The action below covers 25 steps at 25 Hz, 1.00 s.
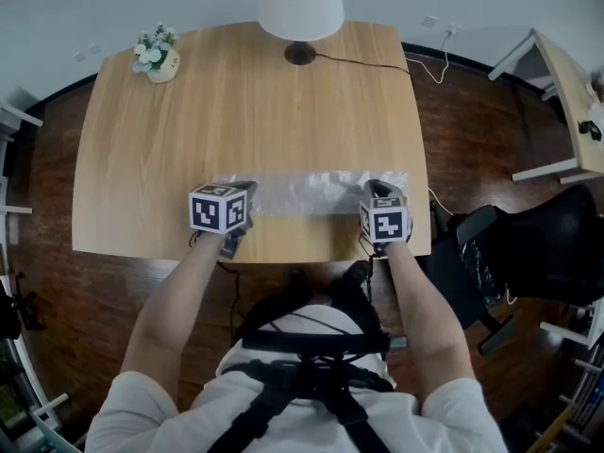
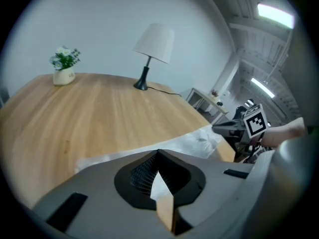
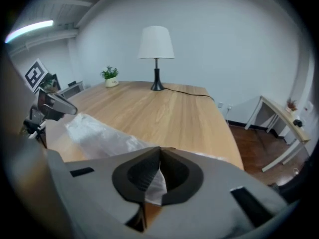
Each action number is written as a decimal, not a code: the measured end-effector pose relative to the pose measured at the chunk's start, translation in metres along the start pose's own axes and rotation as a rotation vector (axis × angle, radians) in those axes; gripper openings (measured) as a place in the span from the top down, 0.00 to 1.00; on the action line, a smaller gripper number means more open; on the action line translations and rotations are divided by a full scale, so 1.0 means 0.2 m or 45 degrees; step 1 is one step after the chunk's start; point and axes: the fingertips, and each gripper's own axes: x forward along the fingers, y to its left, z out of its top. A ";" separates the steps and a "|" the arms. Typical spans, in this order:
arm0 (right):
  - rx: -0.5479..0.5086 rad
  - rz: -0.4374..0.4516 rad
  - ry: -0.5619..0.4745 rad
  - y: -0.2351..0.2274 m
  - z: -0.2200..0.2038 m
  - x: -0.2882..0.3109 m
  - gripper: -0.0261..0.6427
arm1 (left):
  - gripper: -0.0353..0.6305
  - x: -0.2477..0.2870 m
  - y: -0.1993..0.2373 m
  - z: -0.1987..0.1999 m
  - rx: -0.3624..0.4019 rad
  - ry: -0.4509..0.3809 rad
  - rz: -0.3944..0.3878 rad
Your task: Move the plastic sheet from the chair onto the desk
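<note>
left tongs [image 2: 158,152] + right tongs [image 3: 159,149] clenched on plastic sheet [image 1: 307,193] ends | bench [image 1: 245,92] edge opposite table lamp [image 1: 300,8] | uneven pull: I'd expect slip-off or tear

In the head view, the top edge is cutting off the lamp [image 1: 300,3] shade, and the right edge is slicing through the chair [image 1: 543,248] and side table [image 1: 564,69]. The bottom edge is cropping the person [image 1: 302,394]. The left gripper [image 1: 242,192] and right gripper [image 1: 379,192] are hiding their own jaws beneath their bodies and covering both ends of the sheet [image 1: 311,192]. In each gripper view, that gripper's body is blocking the near part of the sheet and desk [image 2: 99,113]. In the right gripper view, the dark rim is swallowing the left gripper's rear.
</note>
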 end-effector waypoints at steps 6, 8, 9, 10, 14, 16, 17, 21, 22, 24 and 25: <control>-0.095 0.254 0.054 0.50 0.03 0.15 0.95 | 0.94 0.30 -0.40 -0.05 -0.138 0.050 -0.199; -0.074 0.302 0.081 0.58 0.01 0.18 0.95 | 0.94 0.36 -0.42 -0.10 -0.151 0.083 -0.197; -0.060 0.332 0.077 0.61 0.02 0.19 0.95 | 0.94 0.39 -0.41 -0.13 -0.149 0.103 -0.187; -0.044 0.354 0.076 0.63 0.02 0.20 0.95 | 0.94 0.41 -0.39 -0.15 -0.143 0.120 -0.173; 0.003 0.386 0.106 0.59 -0.07 0.24 0.95 | 0.94 0.42 -0.32 -0.21 -0.122 0.162 -0.114; 0.001 0.377 0.100 0.54 -0.07 0.24 0.95 | 0.94 0.41 -0.29 -0.22 -0.134 0.156 -0.111; 0.010 0.362 0.095 0.50 -0.08 0.24 0.95 | 0.94 0.41 -0.27 -0.21 -0.138 0.151 -0.105; 0.104 0.277 0.099 0.27 -0.12 0.22 0.95 | 0.94 0.36 -0.17 -0.21 -0.174 0.129 -0.067; 0.126 0.253 0.101 0.21 -0.13 0.22 0.95 | 0.94 0.34 -0.14 -0.21 -0.179 0.121 -0.058; 0.156 0.209 0.108 0.11 -0.15 0.21 0.95 | 0.94 0.29 -0.06 -0.21 -0.183 0.108 -0.028; 0.166 0.190 0.112 0.07 -0.15 0.20 0.95 | 0.94 0.27 -0.01 -0.21 -0.188 0.106 -0.007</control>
